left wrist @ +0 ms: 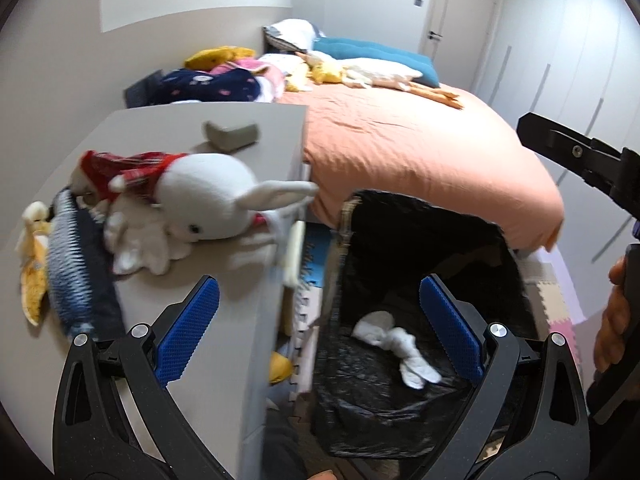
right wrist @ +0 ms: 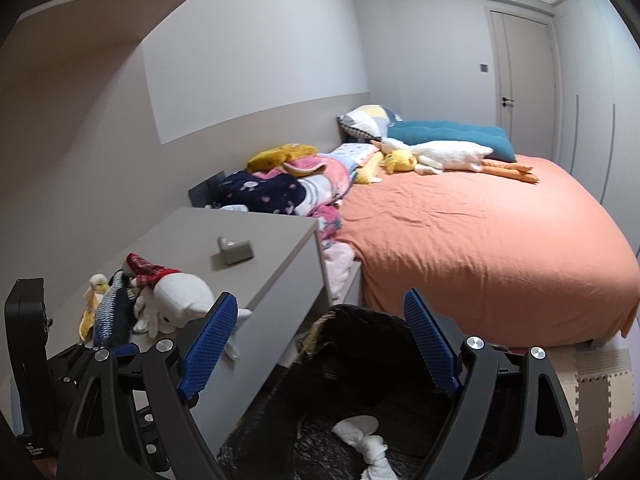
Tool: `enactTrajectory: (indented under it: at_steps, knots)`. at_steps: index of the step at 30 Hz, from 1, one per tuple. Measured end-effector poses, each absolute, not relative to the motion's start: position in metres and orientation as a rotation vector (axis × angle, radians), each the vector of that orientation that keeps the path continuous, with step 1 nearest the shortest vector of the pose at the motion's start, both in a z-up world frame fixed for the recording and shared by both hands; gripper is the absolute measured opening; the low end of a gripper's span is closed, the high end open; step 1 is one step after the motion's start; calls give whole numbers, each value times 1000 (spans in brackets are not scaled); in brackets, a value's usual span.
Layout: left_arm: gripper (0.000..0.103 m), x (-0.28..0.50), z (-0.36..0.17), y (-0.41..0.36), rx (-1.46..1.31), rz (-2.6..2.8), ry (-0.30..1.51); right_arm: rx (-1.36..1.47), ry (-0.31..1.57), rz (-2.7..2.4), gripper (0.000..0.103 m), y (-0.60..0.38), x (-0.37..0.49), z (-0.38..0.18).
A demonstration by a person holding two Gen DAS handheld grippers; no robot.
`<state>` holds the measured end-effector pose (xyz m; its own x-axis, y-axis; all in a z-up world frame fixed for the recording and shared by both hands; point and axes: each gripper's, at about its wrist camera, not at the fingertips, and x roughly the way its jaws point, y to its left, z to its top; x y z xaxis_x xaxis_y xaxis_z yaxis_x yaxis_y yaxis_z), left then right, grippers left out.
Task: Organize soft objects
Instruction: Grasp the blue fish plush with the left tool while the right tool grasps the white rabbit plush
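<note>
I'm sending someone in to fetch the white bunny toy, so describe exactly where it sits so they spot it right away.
Start at the bed with the orange sheet; the grey cabinet stands at its foot. On the cabinet top lies a heap of soft toys, and the white plush rabbit rests at the end nearest the bed. It alone has long white ears and a red plaid scarf; beside it lies a blue-and-white striped knit piece.

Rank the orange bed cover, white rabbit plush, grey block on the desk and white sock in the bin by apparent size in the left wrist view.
1. Orange bed cover
2. White rabbit plush
3. White sock
4. Grey block

The sock and block look close; the block sits farther off, so their order is unsure.
</note>
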<state>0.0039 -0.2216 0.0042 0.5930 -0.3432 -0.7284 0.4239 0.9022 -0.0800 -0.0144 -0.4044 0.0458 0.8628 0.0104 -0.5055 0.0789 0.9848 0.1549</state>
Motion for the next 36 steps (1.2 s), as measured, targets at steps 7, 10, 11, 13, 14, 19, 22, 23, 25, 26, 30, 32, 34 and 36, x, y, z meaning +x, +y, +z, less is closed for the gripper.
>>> enactTrajectory:
  at_steps: [7, 10, 11, 13, 14, 19, 22, 23, 25, 26, 30, 32, 34, 36]
  knots:
    - [97, 19, 6, -182, 54, -353, 826, 158, 553, 46, 85, -372, 12, 44]
    - [97, 23, 7, -167, 41, -317, 824, 153, 560, 74, 85, -360, 22, 45]
    - [97, 26, 7, -161, 36, -300, 825, 150, 563, 86, 85, -355, 26, 45]
    - [97, 32, 6, -149, 20, -267, 837, 140, 570, 104, 85, -346, 34, 45]
    - [97, 35, 5, -143, 14, -257, 843, 133, 573, 114, 85, -341, 37, 45]
    - [97, 49, 2, -118, -32, -212, 855, 107, 596, 151, 85, -319, 56, 43]
    - [97, 55, 0, -105, -47, -185, 856, 89, 613, 177, 85, -304, 69, 42]
    - [97, 58, -1, -100, -53, -174, 857, 84, 617, 184, 85, -300, 72, 41]
    - [97, 63, -4, -93, -66, -159, 860, 69, 627, 201, 85, -291, 80, 40]
    - [97, 66, -5, -88, -76, -150, 862, 60, 633, 212, 85, -285, 85, 39]
    - [97, 77, -15, -73, -121, -126, 890, 42, 653, 257, 85, -267, 104, 36]
    - [97, 81, -20, -67, -137, -111, 901, 19, 661, 276, 85, -255, 114, 35]
    - [97, 85, -23, -62, -139, -94, 907, -5, 671, 296, 85, -245, 124, 33]
    - [97, 90, -28, -58, -135, -70, 922, -32, 684, 310, 85, -233, 134, 30]
